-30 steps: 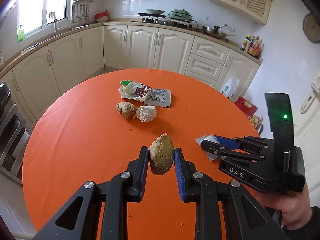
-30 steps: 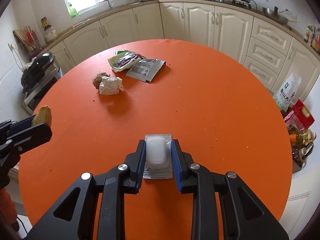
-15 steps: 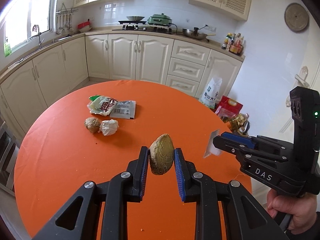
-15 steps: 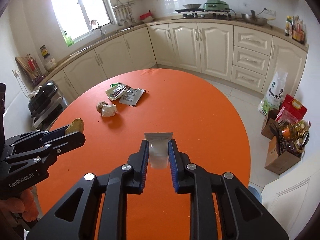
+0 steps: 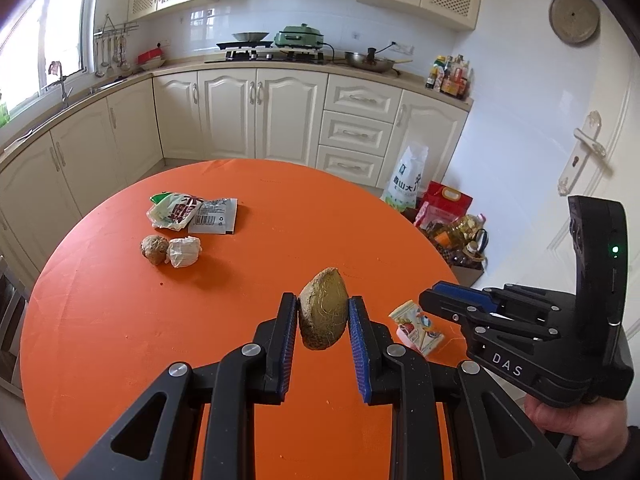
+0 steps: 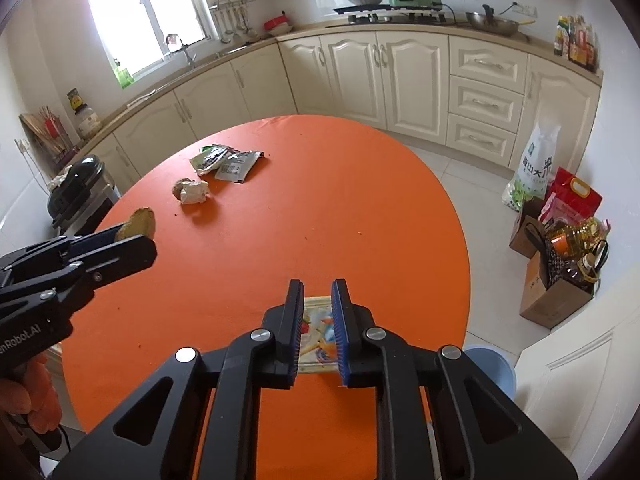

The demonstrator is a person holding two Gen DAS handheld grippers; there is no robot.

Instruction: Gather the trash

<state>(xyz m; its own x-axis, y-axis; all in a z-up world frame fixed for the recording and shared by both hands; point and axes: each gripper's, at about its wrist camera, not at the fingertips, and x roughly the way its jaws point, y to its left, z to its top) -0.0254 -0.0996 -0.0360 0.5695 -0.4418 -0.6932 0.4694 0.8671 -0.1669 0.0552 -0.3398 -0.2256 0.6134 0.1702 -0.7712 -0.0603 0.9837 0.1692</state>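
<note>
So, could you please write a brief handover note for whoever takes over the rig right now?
Left gripper: shut on the brown husk piece, lifted off the orange table.
Right gripper: jaws closing on the printed wrapper, also lifted.
Still on the table: two flat packets, brown lump, crumpled paper wad.
Done: two items picked up.
Left: bin them, then collect the other four.

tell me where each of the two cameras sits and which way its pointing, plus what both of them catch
Left wrist: sits on the left gripper, looking forward and down across the orange table to the kitchen cabinets; its jaws are shut on a brown fruit peel; the right gripper and hand show at right.
Right wrist: sits on the right gripper, same heading; its jaws are closing on a colourful candy wrapper; the left gripper enters at left.
Shared: table, peel, candy wrapper, snack packets, crumpled paper ball.
</note>
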